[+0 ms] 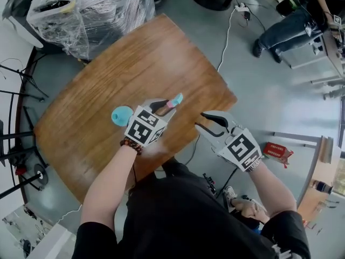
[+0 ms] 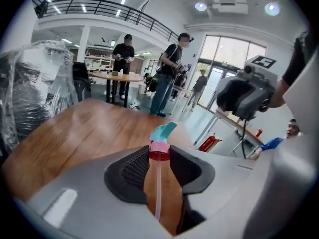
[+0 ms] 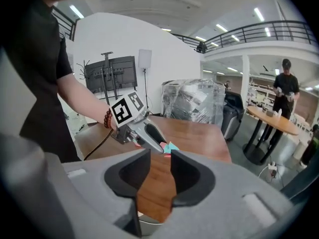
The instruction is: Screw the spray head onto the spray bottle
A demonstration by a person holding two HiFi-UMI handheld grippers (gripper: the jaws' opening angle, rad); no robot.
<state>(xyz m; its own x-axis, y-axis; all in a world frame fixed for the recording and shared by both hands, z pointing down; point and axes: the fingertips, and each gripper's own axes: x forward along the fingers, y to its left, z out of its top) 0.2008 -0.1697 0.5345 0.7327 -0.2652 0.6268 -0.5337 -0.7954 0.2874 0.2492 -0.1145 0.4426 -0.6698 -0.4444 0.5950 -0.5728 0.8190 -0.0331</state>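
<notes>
My left gripper (image 1: pixel 161 107) is shut on the spray head (image 1: pixel 173 101), a teal nozzle with a pink collar. In the left gripper view the collar (image 2: pixel 160 151) sits pinched between the dark pads, and the white dip tube (image 2: pixel 157 188) runs back towards the camera. A teal round bottle (image 1: pixel 122 115) stands on the wooden table (image 1: pixel 135 63) just left of that gripper, partly hidden by its marker cube. My right gripper (image 1: pixel 200 120) hangs open at the table's right edge, with nothing between its fingers. In its own view, the right gripper (image 3: pixel 160 156) looks at the left gripper and spray head (image 3: pixel 170 147).
A plastic-wrapped bundle (image 1: pixel 91 9) sits beyond the table's far left corner. A red object (image 1: pixel 277 151) lies on the floor to the right, and a cable (image 1: pixel 226 36) runs along it. A seated person (image 1: pixel 291 20) is at the far right. People (image 2: pixel 122 54) stand at another table.
</notes>
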